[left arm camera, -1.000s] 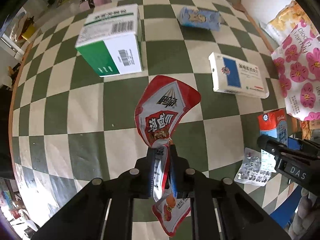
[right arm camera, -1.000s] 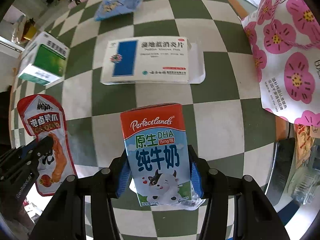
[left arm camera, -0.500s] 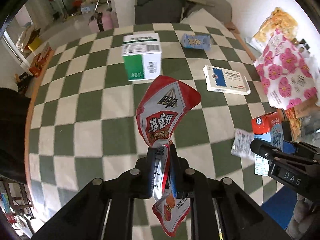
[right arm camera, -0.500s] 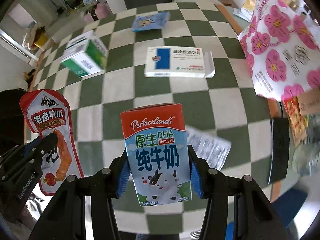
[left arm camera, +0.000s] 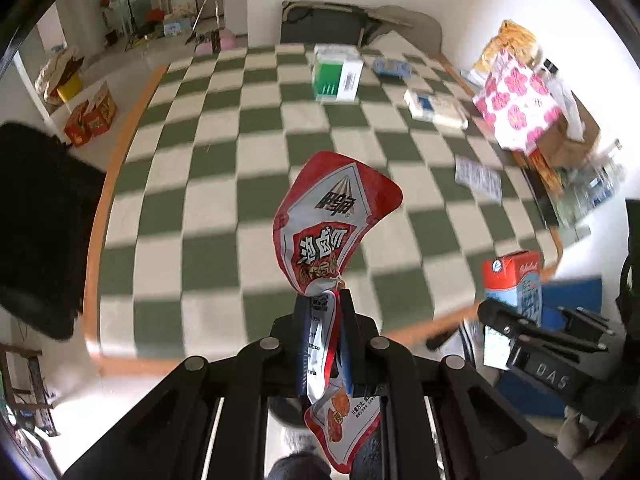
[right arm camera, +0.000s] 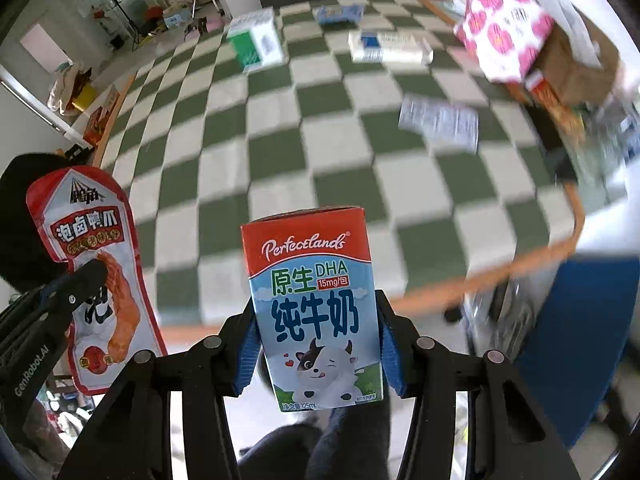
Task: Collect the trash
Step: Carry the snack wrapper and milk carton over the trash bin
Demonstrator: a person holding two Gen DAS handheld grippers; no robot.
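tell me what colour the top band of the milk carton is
Red, with white lettering, on the milk carton; below it the carton is light blue. The right wrist view shows it best.

The milk carton (right arm camera: pixel 316 308) is showing "Perfectlands", "DHA 15mg" and "125mL". The left gripper's (right arm camera: pixel 96 276) side is reading "GenRobot.AI"; the right gripper's (left arm camera: pixel 492 312) body is showing "DAS".

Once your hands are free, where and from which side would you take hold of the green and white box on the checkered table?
Grip the green and white box across its two narrower side faces, coming down from above. It stands as a rigid, flat-sided block with open checkered table around it, so the jaws should fit on either side, though blur hides its exact edges.
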